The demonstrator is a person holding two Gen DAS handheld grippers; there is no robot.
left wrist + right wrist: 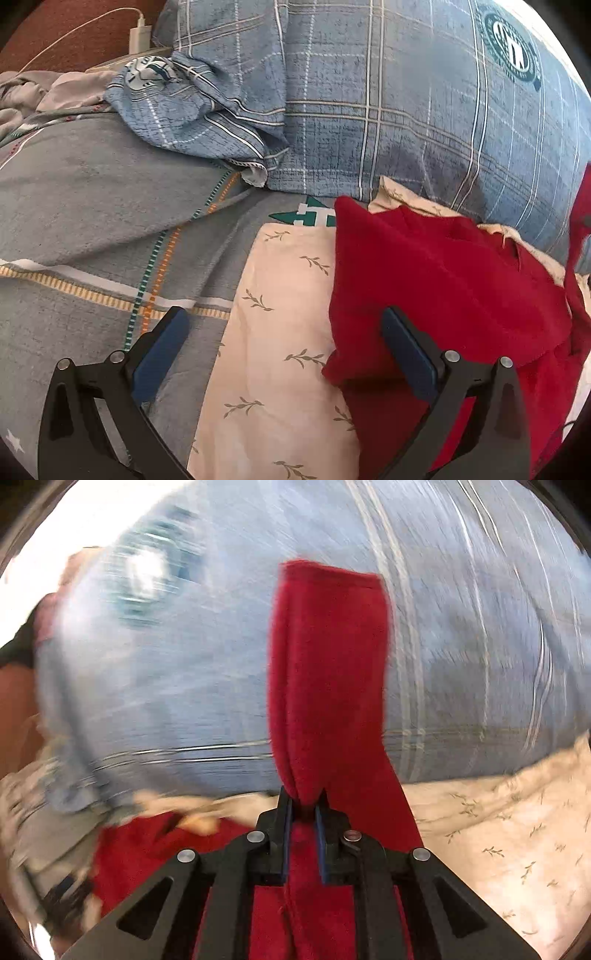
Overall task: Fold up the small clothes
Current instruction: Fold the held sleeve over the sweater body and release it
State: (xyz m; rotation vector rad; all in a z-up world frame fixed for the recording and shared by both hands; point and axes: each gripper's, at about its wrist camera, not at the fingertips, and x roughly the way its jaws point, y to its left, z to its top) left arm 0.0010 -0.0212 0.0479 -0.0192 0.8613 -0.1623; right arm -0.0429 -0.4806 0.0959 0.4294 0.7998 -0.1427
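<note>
- The red cloth (436, 280) is seen lying on a cream cloth with little leaf twigs (273, 332) in the left wrist view.
- The cream cloth is spread on a grey bed cover (85, 206) with striped lines.
- A big blue checked pillow (406, 103) is seen just behind the red cloth, and a round badge is printed on it.
- A smaller crumpled blue checked cloth (192, 110) is found to the left of the pillow, on the grey bed cover.
- A white charger with a cord (139, 35) is seen far behind the red cloth, near the top left.
- The left claw (284, 325) is held wide open, and nothing is held in it.
- One blue pad of the left claw is seen over the red cloth's near edge, and the other is seen over the grey bed cover.
- In the right wrist view, the red cloth (325, 672) is pinched by the right claw (303, 805), which is closed tight on it.
- A strip of the red cloth is held up in front of the pillow (480, 646), which looks blurred.
- More of the red cloth is seen under the right claw, with the cream cloth (509, 834) to its right.
</note>
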